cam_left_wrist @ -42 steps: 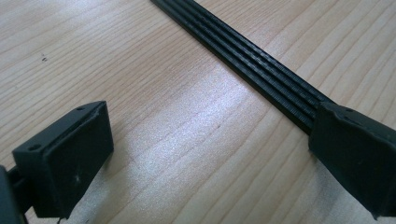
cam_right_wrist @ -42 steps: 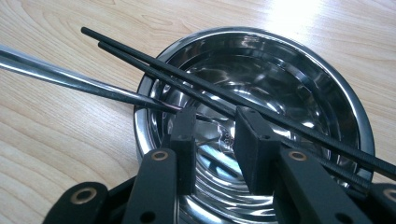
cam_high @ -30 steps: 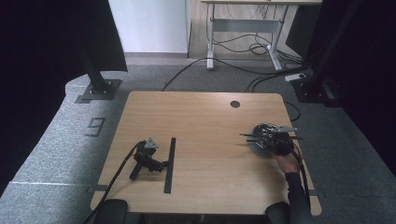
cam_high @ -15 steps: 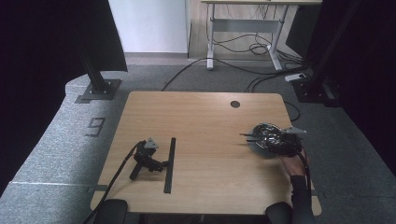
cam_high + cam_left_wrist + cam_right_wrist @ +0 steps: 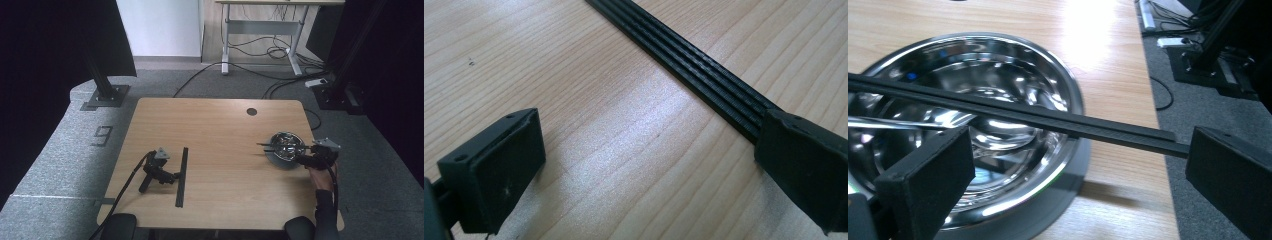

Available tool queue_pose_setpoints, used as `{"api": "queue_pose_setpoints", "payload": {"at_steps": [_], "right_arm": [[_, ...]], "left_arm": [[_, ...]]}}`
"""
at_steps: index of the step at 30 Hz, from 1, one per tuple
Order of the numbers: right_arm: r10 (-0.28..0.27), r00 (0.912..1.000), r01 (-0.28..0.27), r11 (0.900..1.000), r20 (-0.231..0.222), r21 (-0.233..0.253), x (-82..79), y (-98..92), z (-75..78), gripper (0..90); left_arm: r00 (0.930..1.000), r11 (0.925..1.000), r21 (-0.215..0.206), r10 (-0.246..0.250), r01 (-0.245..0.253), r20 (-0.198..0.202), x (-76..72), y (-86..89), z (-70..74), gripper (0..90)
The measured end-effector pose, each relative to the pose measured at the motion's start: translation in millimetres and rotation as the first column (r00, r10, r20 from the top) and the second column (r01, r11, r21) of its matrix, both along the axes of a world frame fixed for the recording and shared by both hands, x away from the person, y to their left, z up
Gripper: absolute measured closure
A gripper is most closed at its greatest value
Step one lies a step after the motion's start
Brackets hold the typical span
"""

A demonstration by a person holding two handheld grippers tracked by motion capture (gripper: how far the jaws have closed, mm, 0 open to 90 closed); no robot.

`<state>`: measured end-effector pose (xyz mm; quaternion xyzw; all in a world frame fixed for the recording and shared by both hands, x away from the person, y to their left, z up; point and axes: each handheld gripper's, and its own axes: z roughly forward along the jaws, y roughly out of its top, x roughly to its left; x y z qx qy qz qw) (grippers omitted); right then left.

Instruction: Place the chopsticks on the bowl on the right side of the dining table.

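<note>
Steel bowl [image 5: 973,130]: my right gripper view crops its left side.
Black strip [image 5: 684,65]: runs off the frame's top (far end unseen).
Left hand: hidden.

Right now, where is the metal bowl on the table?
In the high view the metal bowl sits near the table's right edge, just in front of the right hand-held gripper, with black chopsticks across it.

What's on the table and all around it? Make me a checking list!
Surface: wooden table, round hole near the far edge.
Job's things: shiny metal bowl with black chopsticks lying across its rim; long black ribbed strip on the left.
Clutter: nothing seen.
Grippers: left gripper lies unheld beside the strip, jaws open; right gripper, held by a hand, jaws open at the bowl.
Cables: a cable trails from each gripper; more on the floor.
Surroundings: grey carpet, desk behind, black stands.
</note>
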<state>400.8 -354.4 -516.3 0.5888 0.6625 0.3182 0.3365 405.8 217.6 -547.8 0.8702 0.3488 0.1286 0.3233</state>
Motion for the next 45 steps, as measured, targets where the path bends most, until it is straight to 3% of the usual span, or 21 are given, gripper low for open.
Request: {"api": "queue_pose_setpoints", "payload": {"at_steps": [13,19,31,41,45], "right_arm": [[-0.033,0.9991,0.031,0.998,0.028,0.06,1.7,-18.7,-11.8,0.0],[-0.043,0.9987,0.042,0.998,0.027,0.046,3.6,-22.8,-13.7,0.0],[-0.039,0.999,0.036,0.992,0.024,0.121,8.1,-32.7,-18.3,0.0],[-0.01,0.9999,0.009,0.994,0.013,0.106,8.6,-26.9,-19.4,0.3],[-0.033,0.9992,0.03,0.994,0.022,0.101,7.3,-29.0,-17.8,0.0]], "left_arm": [[1.0,1.0,0.0,0.0,0.0,0.0,0.0,0.0,0.0,0.0],[1.0,1.0,0.0,0.0,0.0,0.0,0.0,0.0,0.0,0.0],[1.0,1.0,0.0,0.0,0.0,0.0,0.0,0.0,0.0,0.0],[1.0,1.0,0.0,0.0,0.0,0.0,0.0,0.0,0.0,0.0],[1.0,1.0,0.0,0.0,0.0,0.0,0.0,0.0,0.0,0.0]]}}
